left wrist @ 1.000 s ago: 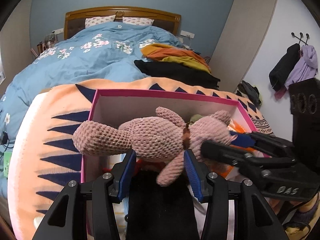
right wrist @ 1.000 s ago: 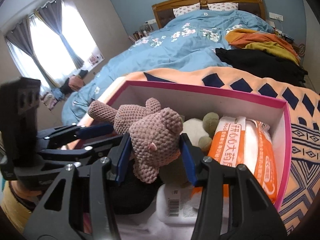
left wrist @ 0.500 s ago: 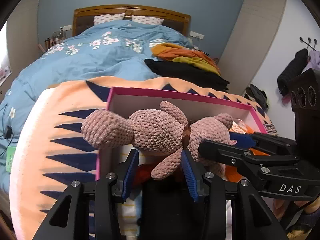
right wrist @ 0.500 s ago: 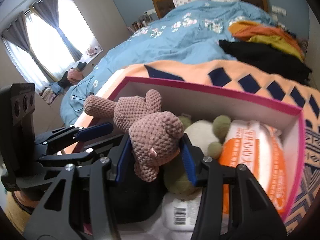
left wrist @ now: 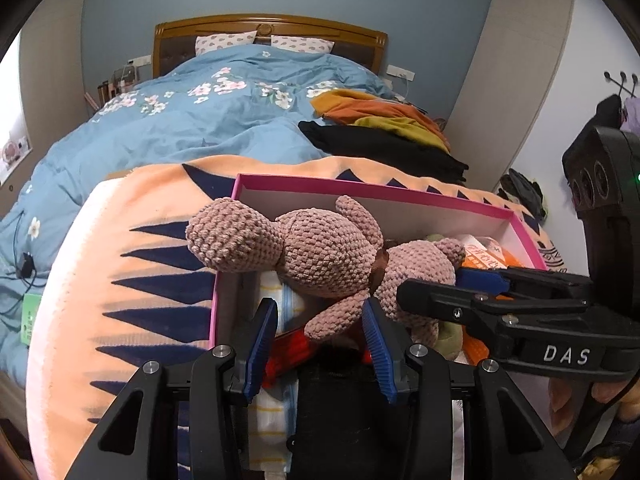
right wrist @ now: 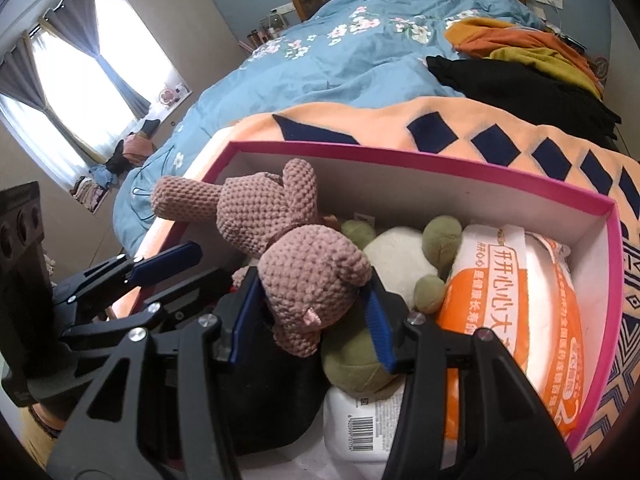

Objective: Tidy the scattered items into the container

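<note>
Bed blanket (left wrist: 120, 248): right gripper (right wrist: 310, 320) marked "DAS" clamps teddy (right wrist: 304, 276) head; left gripper (left wrist: 318, 344) grip unclear.

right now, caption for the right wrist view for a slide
Right gripper holds a pink crochet bear by its head over the pink box.

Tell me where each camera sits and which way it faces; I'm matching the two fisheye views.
Left wrist: on the left gripper, looking down along its fingers over the pink box toward the headboard; the right gripper shows at the right.
Right wrist: on the right gripper, facing the box and the window; the left gripper shows at the left.
Shared: the crocheted toy, box, blue duvet.
</note>
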The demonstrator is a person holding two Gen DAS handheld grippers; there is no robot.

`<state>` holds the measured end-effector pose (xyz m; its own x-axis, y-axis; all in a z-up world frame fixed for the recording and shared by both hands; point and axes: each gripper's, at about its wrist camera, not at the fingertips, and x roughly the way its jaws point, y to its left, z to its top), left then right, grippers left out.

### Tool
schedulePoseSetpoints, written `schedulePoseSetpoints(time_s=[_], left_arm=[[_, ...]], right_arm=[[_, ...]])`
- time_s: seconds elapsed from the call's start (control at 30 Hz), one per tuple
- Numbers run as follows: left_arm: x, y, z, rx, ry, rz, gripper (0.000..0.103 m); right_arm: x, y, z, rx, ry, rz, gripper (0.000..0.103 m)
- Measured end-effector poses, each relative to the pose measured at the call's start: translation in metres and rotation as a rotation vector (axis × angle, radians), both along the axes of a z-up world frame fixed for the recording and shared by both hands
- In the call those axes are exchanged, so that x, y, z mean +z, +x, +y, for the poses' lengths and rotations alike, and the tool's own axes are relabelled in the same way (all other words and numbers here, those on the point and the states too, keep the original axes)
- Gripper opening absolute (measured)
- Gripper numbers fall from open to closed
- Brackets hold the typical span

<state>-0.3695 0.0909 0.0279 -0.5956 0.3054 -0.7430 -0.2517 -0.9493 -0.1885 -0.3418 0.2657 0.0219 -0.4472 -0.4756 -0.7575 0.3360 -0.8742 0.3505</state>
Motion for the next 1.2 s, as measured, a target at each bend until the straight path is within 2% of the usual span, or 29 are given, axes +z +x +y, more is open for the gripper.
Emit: schedulePoseSetpoints(time_s=[0.17, 0.37, 0.43, 0.77, 0.83, 0.93, 1.2], left_arm=[[0.001, 0.001, 0.002, -0.008, -0.01, 0.009, 0.046], [0.0, 0.003, 0.003, -0.02, -0.027, 0.008, 0.049], [0.0, 0.004, 0.003, -0.018, -0.026, 0.008, 0.055], [0.006, 0.015, 0.004, -0.025, -0.038, 0.053, 0.059], [0.006, 0.016, 0.006, -0.047, -0.024, 0.038, 0.062], [0.007, 0.017, 0.01, -0.066, -0.021, 0.038, 0.062], [-0.004, 0.008, 0.008, -0.055, -0.002, -0.016, 0.062]], right_arm=[[0.002, 0.004, 0.001, -0.006, 0.018, 0.014, 0.051], [0.0, 0.016, -0.003, 0.014, 0.092, 0.052, 0.052], [-0.002, 0.02, -0.002, 0.017, 0.108, 0.058, 0.052], [0.002, 0.034, 0.0, 0.026, 0.13, 0.129, 0.052], [0.002, 0.032, -0.002, 0.033, 0.145, 0.131, 0.048], [-0.003, 0.027, -0.008, 0.055, 0.157, 0.112, 0.031], [-0.002, 0.015, -0.007, 0.015, 0.133, 0.075, 0.031]])
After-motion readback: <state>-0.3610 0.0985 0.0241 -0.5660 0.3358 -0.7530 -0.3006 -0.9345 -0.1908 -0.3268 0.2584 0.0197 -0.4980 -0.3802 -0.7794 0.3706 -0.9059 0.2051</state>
